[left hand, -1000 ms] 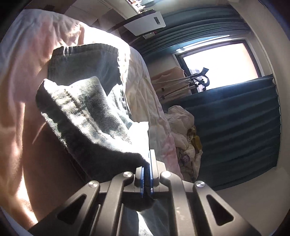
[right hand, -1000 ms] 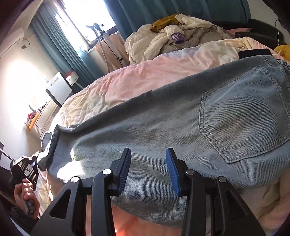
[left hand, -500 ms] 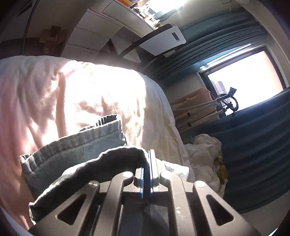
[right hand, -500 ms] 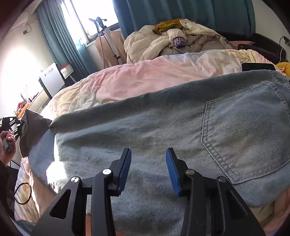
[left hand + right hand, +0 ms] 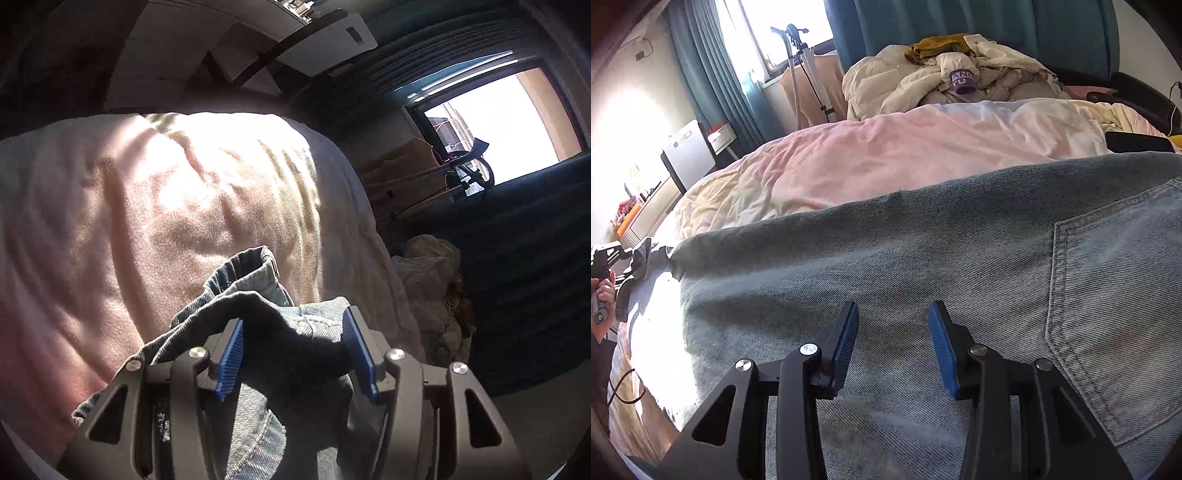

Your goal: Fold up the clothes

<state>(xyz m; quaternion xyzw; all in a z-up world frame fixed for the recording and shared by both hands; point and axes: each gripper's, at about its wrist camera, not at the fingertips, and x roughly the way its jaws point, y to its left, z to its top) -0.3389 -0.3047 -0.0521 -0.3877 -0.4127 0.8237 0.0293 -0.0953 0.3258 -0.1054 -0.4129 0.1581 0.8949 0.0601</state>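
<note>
Jeans (image 5: 923, 266) lie spread across the pink bed (image 5: 886, 155), back pocket at right; the left tongs (image 5: 295, 350) are opening to release the bunched leg hem between their pads, while the right tongs (image 5: 892, 343) hover half-open and empty above the denim, likely poised to smooth it

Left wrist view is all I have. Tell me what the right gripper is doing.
Observer: The right gripper hovers open over the jeans, nothing between its pads.
Operator: Describe the denim under it.
Observer: It lies spread flat on the pink bedding, back pocket facing up.
Operator: Report my left gripper from there.
Observer: The left gripper shows at the far left edge, at the jeans' leg end, its jaws opening around bunched denim.
</note>
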